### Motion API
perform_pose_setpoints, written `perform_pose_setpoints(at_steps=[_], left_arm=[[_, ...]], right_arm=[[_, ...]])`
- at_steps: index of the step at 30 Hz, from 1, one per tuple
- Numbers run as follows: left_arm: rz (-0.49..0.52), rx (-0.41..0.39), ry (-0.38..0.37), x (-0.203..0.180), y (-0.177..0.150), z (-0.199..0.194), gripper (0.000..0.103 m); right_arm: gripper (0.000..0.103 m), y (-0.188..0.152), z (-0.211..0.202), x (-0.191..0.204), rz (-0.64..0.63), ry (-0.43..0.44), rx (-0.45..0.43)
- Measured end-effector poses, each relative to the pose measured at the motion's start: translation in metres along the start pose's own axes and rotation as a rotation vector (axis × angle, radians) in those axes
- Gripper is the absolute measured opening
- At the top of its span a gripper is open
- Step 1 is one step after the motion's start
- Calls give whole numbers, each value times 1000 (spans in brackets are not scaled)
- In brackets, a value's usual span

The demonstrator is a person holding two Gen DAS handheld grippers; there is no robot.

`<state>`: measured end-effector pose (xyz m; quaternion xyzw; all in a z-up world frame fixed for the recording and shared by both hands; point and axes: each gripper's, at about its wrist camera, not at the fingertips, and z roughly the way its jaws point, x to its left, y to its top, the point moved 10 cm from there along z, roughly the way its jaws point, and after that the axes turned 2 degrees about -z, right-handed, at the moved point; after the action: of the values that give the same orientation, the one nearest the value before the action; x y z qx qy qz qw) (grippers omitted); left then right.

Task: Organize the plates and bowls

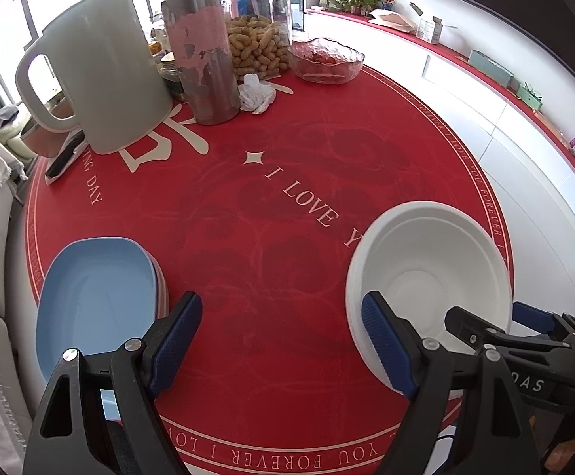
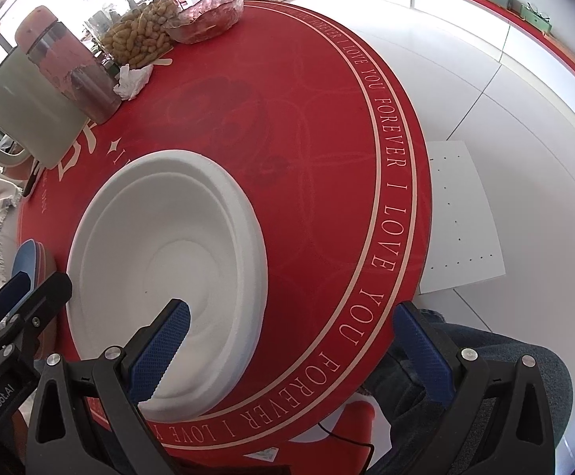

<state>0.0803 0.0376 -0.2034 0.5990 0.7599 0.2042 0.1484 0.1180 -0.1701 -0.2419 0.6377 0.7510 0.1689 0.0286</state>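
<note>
A stack of white bowls (image 2: 160,261) sits near the front edge of the round red table (image 2: 327,158); the left wrist view shows this bowl stack (image 1: 429,269) at the right. My right gripper (image 2: 291,352) is open and straddles the stack's near rim, one pad inside the top bowl, the other out past the table edge. A stack of plates with a light blue one on top (image 1: 97,297) lies at the front left. My left gripper (image 1: 281,340) hangs open over bare red cloth between the plates and the bowls, holding nothing.
At the back left stand a pale kettle (image 1: 101,71), a pink and steel flask (image 1: 204,51), a jar of peanuts (image 1: 259,27), a crumpled tissue (image 1: 257,93) and a glass bowl (image 1: 327,59). A dark flat device (image 1: 65,156) lies by the kettle. A person's jeans-clad leg (image 2: 497,344) is beside the table edge.
</note>
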Motion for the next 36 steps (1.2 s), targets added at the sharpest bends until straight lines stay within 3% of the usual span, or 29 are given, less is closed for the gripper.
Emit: perform_pose_setpoints(at_steps=[16, 22, 29, 36], left_arm=[[-21, -5, 27, 18, 2, 2, 86], [-4, -19, 20, 12, 4, 0, 86], [51, -96, 25, -2, 16, -15, 86], [96, -164, 29, -13, 40, -24, 86]], right_arm=[[103, 5, 2, 25, -24, 35, -6], [103, 14, -13, 15, 10, 63, -61], [103, 20, -31, 3, 97, 131, -158], [103, 17, -55, -27, 182, 109, -310]])
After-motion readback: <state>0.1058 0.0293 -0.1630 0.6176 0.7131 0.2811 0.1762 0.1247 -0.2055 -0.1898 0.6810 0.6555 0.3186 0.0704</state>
